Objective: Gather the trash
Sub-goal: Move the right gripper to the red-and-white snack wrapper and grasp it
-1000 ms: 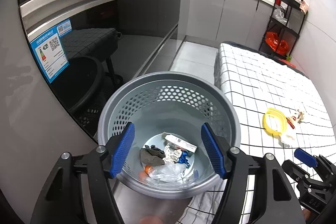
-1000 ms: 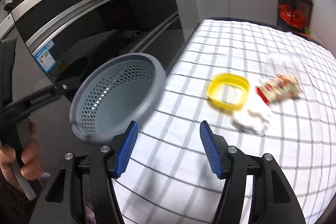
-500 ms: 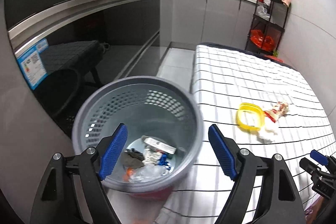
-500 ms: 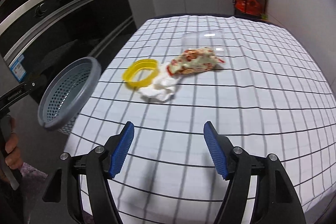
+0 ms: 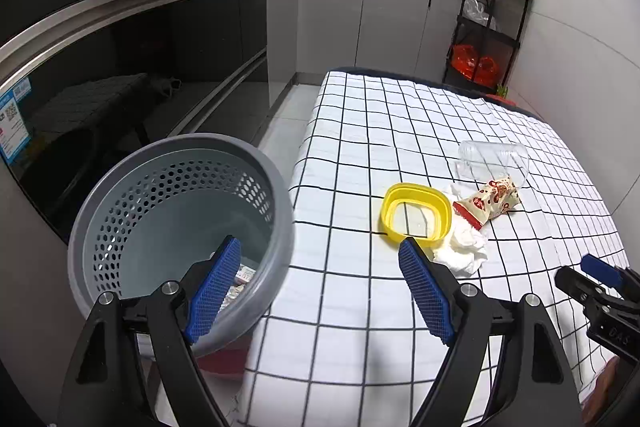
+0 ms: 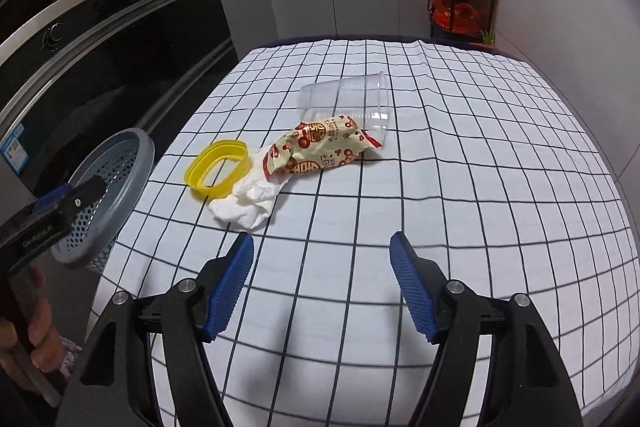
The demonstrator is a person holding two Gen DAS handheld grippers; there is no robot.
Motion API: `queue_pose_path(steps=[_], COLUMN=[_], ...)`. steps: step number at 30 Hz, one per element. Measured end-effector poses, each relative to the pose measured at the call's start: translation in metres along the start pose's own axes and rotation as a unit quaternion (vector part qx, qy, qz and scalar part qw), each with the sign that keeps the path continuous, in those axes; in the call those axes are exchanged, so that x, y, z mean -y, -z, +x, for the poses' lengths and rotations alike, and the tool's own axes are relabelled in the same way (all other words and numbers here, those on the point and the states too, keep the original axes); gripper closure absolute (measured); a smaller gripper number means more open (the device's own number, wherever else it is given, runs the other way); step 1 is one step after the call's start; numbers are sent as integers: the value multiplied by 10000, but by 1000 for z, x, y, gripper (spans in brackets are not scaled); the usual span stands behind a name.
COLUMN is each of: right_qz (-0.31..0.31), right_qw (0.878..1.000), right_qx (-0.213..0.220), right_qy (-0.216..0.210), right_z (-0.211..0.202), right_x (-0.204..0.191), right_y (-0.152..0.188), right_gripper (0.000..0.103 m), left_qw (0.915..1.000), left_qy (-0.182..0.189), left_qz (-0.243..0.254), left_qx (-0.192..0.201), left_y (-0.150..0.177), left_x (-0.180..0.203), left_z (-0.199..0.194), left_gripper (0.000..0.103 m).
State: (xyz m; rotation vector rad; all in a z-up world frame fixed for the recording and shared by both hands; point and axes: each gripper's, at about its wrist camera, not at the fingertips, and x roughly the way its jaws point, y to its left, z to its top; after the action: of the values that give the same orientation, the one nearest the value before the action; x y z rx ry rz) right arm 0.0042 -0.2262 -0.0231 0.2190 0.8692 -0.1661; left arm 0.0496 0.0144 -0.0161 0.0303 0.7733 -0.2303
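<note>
Claws [image 5: 320, 287] [image 6: 322, 283] spread — bare tablecloth [image 6: 480, 211] ahead.

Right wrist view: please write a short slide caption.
Open right gripper facing crumpled tissue, yellow lid, snack wrapper, tipped clear cup.

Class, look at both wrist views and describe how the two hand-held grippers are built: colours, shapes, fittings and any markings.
Each hand-held gripper is a black plastic frame that forks into two angular arms. The left hand-held gripper and the right hand-held gripper both carry blue ribbed pads on the inner faces of the fingers, with round silver bolts at the joints. White lettering, too small to read, marks the body of each. No cables or sleeves show.
</note>
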Motion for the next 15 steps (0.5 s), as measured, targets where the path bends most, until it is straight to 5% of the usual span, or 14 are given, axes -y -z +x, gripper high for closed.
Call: queue_pose_path(steps=[15], right_qz=[216], right_qw=[9994], right_qx=[-239], right_qy=[128], right_z=[73], right_x=[-27], right_y=[-42], right_gripper=[35], left_qw=[9999], left_qy=[-103], left_qz=[120], left_qx=[-59], left_y=[0], left_x=[14], left_z=[15], left_gripper=[24])
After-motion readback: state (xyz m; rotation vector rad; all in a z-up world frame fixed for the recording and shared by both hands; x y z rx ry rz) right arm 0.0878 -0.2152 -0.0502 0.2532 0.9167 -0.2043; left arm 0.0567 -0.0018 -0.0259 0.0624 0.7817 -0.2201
